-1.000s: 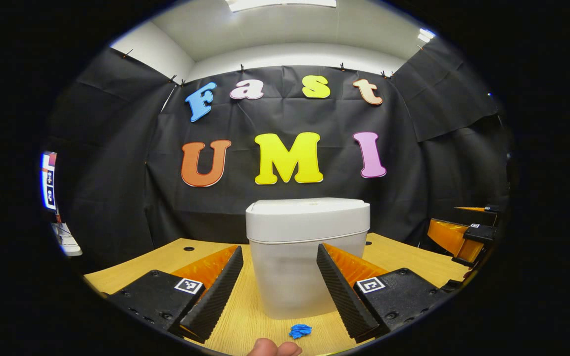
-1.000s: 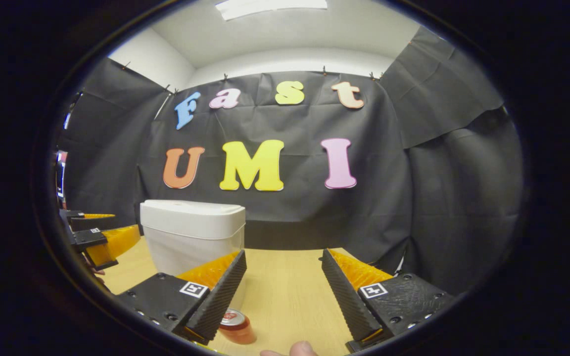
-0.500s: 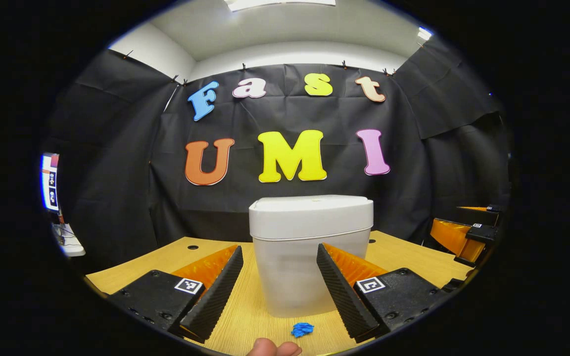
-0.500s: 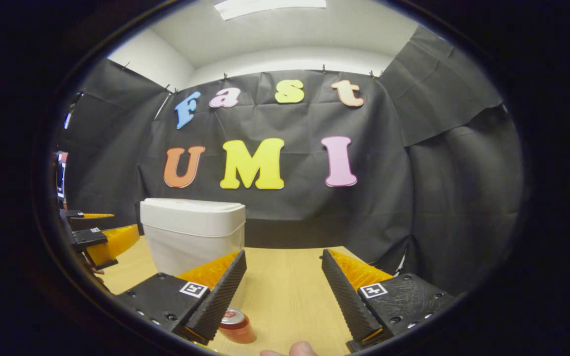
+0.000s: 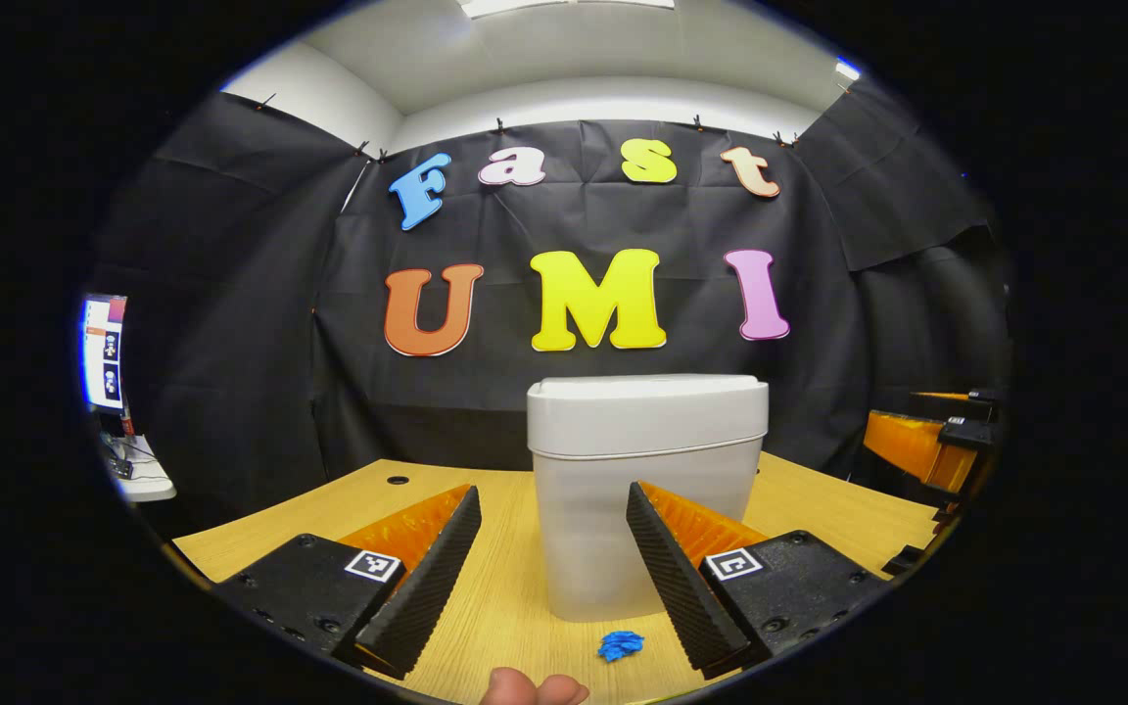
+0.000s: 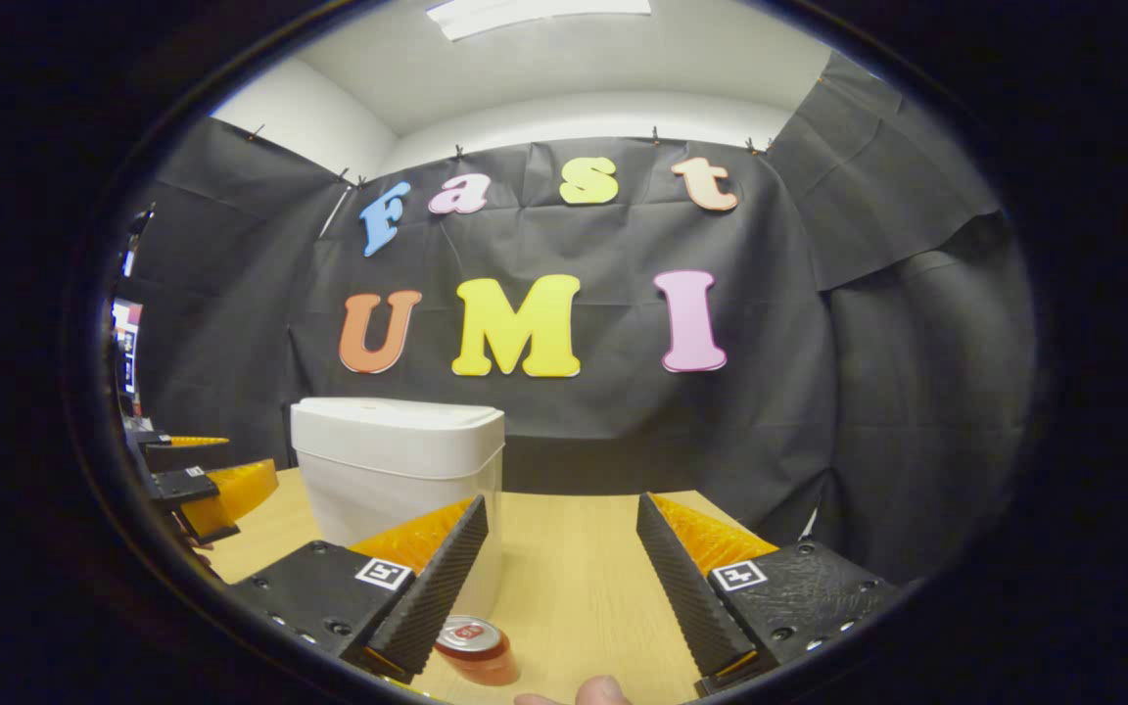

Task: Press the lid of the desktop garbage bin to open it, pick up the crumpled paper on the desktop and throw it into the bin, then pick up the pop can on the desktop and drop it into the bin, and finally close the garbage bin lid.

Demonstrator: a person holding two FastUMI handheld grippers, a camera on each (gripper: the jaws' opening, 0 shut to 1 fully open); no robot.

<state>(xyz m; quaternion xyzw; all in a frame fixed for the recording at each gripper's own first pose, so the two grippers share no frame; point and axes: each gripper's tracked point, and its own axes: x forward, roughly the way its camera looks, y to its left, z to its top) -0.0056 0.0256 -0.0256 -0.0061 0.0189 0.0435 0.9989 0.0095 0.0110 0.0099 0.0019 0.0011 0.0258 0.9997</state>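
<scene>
A white desktop bin (image 5: 644,490) with its lid (image 5: 647,411) down stands on the wooden desk (image 5: 486,607), just beyond my open left gripper (image 5: 552,507). A small blue crumpled paper (image 5: 620,644) lies in front of the bin, low between the left fingers. In the right gripper view the bin (image 6: 398,490) stands to the left, and a red pop can (image 6: 474,648) sits upright on the desk by the left finger of my open right gripper (image 6: 562,514). Neither gripper holds anything.
The right gripper (image 5: 921,446) shows at the right edge of the left gripper view, and the left gripper (image 6: 202,485) at the left edge of the right gripper view. A fingertip (image 5: 533,688) shows at the bottom. A screen (image 5: 102,352) stands far left.
The left gripper view has swung left, so the bin and paper sit farther right in it. The right gripper view shifted slightly the same way. Both grippers stay open.
</scene>
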